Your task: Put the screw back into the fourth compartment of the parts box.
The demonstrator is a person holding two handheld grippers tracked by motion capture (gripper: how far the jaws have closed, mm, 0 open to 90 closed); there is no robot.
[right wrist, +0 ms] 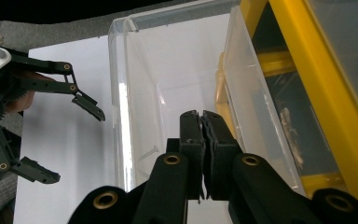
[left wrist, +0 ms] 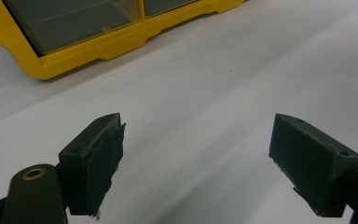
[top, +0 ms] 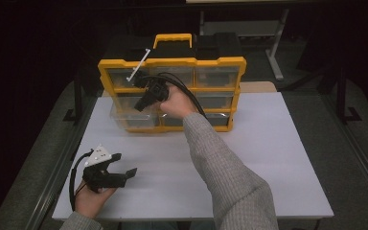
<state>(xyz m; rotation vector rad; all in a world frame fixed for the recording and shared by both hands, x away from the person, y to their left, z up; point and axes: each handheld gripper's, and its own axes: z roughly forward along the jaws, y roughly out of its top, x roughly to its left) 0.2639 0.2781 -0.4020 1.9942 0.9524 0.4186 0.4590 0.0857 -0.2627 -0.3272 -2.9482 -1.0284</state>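
- Your right tool (right wrist: 202, 121) is clenched, its pads pressed flat together with nothing between them. It hangs over the open clear drawer (right wrist: 168, 84), which is pulled out of the lower left of the yellow organizer (top: 172, 62) at the far side of the desk (top: 268, 158).
- With the drawer slid out over the desk, its inside is reachable from above, which is probably why your right hand (top: 175, 103) comes at it tilted downward.
- Your left tool (top: 122, 165) is released, jaws wide apart, hovering near the desk's front left corner, well apart from the organizer and clear of the right arm's work.
- The right gripper view looks into the drawer, and I see nothing lying in the part it takes in; the high view hides much of that behind your hand.
- The left gripper view adds the organizer's bottom edge (left wrist: 98, 46) resting on the desk.
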